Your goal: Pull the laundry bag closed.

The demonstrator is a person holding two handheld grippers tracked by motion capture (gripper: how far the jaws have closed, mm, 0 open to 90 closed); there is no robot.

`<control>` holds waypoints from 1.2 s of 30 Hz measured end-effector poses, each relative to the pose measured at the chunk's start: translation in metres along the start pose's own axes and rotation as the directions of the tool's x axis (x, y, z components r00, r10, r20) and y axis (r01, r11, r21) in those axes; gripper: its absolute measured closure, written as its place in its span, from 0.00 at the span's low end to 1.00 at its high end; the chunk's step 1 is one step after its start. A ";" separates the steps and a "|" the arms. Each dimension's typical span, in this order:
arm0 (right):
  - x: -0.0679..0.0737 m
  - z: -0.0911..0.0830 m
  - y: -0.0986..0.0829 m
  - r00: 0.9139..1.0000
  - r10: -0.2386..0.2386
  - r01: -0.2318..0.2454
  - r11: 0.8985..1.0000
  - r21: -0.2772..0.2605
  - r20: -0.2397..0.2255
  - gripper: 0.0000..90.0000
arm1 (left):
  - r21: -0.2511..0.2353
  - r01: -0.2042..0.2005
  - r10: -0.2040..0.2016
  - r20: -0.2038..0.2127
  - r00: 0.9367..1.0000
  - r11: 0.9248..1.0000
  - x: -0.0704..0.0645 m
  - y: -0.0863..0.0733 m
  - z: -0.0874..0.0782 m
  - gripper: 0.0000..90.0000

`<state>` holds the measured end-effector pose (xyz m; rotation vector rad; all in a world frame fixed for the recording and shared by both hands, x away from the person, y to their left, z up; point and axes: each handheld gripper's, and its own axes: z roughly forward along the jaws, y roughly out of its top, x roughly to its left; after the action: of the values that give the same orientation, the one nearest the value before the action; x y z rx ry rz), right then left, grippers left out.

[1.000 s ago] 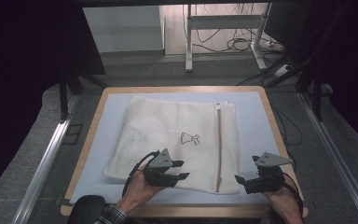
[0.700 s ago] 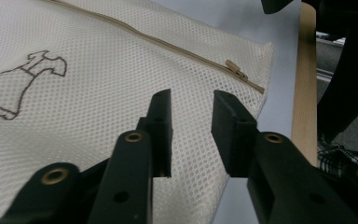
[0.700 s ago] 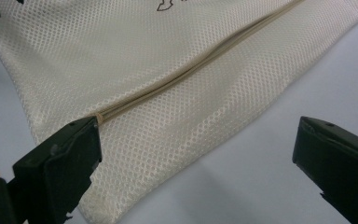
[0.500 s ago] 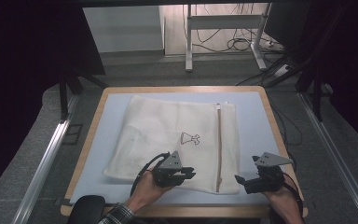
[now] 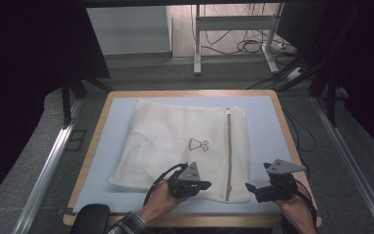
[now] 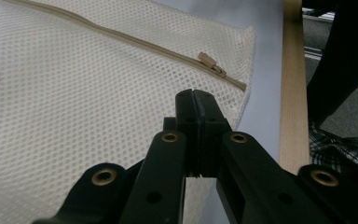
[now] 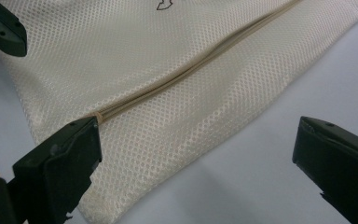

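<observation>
Table: a light blue mat (image 5: 107,146) in a pale wooden frame (image 5: 292,141).
Mesh bag: a cream, fine-holed mesh laundry bag (image 5: 170,141) lies flat on the mat, roughly rectangular, slightly skewed, with a small dark outline drawing (image 5: 198,145) near its centre.
Long axis: the bag's beige zipper (image 5: 228,151) runs from the far edge of the bag to its near edge, parallel to the bag's right side and close to it.
Zipper pull: in the left gripper view a small tan pull tab (image 6: 210,63) sits near the zipper's end, close to the bag's corner.
Left gripper: the left gripper (image 5: 205,185), black plastic with brass rivets, is over the bag's near edge, just left of the zipper's near end. Its jaws are pressed together with nothing between them; they point toward the pull tab.
Right gripper: the right gripper (image 5: 249,186) is just right of the bag's near right corner, over the mat, with a grey triangular plate on top. Its jaws are spread wide and empty, framing the bag's corner.
Change: compared with a second ago, the left gripper has moved right along the bag's near edge, closer to the zipper; the right gripper has kept its place.
</observation>
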<state>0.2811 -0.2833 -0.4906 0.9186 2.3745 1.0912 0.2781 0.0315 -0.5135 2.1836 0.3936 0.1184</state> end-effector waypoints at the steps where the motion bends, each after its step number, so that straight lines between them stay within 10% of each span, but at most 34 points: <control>1: 0.000 0.000 0.000 1.000 0.001 -0.001 1.000 0.000 -0.001 0.01 | 0.014 -0.013 0.013 0.000 1.000 1.000 0.000 0.000 0.001 1.00; 36: 0.012 0.007 0.004 0.996 0.047 -0.043 0.998 0.055 -0.069 0.01 | 0.072 -0.023 0.021 0.028 0.999 0.997 -0.009 -0.004 0.039 1.00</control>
<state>0.2780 -0.2693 -0.4931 0.9719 2.4623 1.0987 0.2779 0.0010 -0.5397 2.2592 0.3635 0.0873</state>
